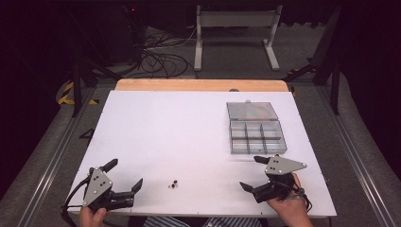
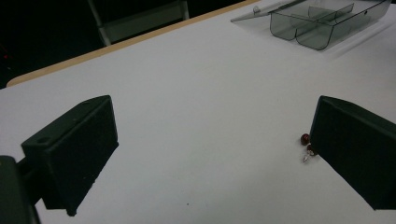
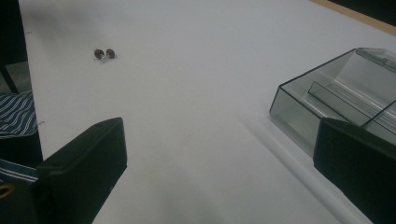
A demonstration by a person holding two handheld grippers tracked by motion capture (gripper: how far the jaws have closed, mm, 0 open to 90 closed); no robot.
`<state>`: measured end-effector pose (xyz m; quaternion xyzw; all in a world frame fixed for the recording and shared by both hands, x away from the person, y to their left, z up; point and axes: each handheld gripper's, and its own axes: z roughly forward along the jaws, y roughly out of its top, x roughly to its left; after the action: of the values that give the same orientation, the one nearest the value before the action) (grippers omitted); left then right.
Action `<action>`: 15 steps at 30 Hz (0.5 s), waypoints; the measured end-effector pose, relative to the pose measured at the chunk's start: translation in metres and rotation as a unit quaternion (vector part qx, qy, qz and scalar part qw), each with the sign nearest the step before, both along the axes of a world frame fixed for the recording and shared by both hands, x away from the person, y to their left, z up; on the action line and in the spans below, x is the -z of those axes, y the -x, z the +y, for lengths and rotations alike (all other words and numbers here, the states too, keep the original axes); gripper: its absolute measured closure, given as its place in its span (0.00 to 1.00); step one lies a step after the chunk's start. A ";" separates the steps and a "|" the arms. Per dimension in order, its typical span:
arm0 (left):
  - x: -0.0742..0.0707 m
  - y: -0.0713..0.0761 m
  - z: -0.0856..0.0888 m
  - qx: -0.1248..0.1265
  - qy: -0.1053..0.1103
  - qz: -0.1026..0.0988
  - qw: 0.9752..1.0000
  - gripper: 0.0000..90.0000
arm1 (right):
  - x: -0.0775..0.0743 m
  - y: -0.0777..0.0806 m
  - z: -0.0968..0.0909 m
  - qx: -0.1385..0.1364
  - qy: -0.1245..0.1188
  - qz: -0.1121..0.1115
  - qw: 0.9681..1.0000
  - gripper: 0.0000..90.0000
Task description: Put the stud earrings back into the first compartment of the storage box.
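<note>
While both hand-held grippers, left (image 1: 124, 176) & right (image 1: 254, 172), sit w/ jaws apart & empty, two small beads (image 1: 174, 184) lie between them on desk (image 1: 165, 123), probably bound for open compartment box (image 1: 255, 127).

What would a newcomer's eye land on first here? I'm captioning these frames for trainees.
Probably the clear compartment box at the table's far right, its lid open and lying flat behind it. Next, the two tiny dark red beads lying alone near the front edge, between the left gripper and right gripper, both open and holding nothing.
</note>
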<state>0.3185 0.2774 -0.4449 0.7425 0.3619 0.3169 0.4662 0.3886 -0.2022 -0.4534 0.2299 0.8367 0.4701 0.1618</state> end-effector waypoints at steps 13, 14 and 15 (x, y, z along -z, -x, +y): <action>0.000 0.001 0.003 0.002 0.007 -0.002 1.000 0.02 | -0.002 0.001 0.002 -0.002 0.003 0.001 1.000 0.05; 0.000 0.001 0.003 0.000 0.010 -0.002 1.000 0.02 | -0.002 0.001 0.002 -0.002 0.004 0.001 1.000 0.05; -0.001 0.001 0.004 -0.002 0.007 -0.005 1.000 0.02 | -0.002 0.001 0.002 -0.002 0.004 0.001 1.000 0.05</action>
<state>0.3176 0.2814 -0.4442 0.7371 0.3628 0.3191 0.4724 0.3879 -0.2005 -0.4515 0.2280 0.8392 0.4666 0.1613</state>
